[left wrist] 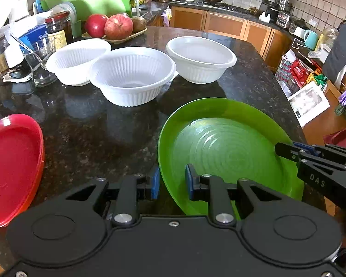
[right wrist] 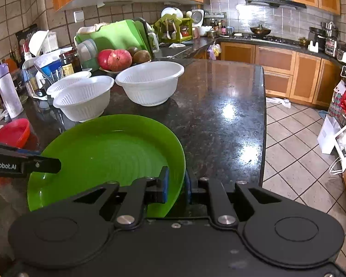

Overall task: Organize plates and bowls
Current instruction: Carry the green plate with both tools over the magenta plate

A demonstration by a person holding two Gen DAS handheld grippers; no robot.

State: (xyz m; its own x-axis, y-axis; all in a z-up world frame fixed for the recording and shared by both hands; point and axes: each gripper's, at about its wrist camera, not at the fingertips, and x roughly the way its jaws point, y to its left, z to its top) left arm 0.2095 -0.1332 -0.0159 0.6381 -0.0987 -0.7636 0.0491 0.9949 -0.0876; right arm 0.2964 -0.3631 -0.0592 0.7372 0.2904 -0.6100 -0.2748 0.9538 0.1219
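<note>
A green plate (left wrist: pixel 230 143) (right wrist: pixel 108 147) sits low over the dark counter, held from both sides. My left gripper (left wrist: pixel 172 181) has its blue pads on either side of the plate's left rim; in the right wrist view it (right wrist: pixel 57 165) reaches in from the left. My right gripper (right wrist: pixel 176 184) is shut on the opposite rim, and its tip (left wrist: pixel 278 150) shows at the plate's right edge. Three white ribbed bowls (left wrist: pixel 78 61) (left wrist: pixel 132 76) (left wrist: pixel 200 58) stand upright beyond the plate. A red plate (left wrist: pixel 11 168) (right wrist: pixel 11 131) lies at the left.
A tray of apples (left wrist: pixel 114 26), a jar (left wrist: pixel 58 30), a glass cup (left wrist: pixel 40 62) and a white bottle (right wrist: pixel 7 92) crowd the counter's back left. The counter's right edge (right wrist: pixel 264 115) drops to a tiled floor. Bare dark counter (right wrist: pixel 219 106) lies right of the bowls.
</note>
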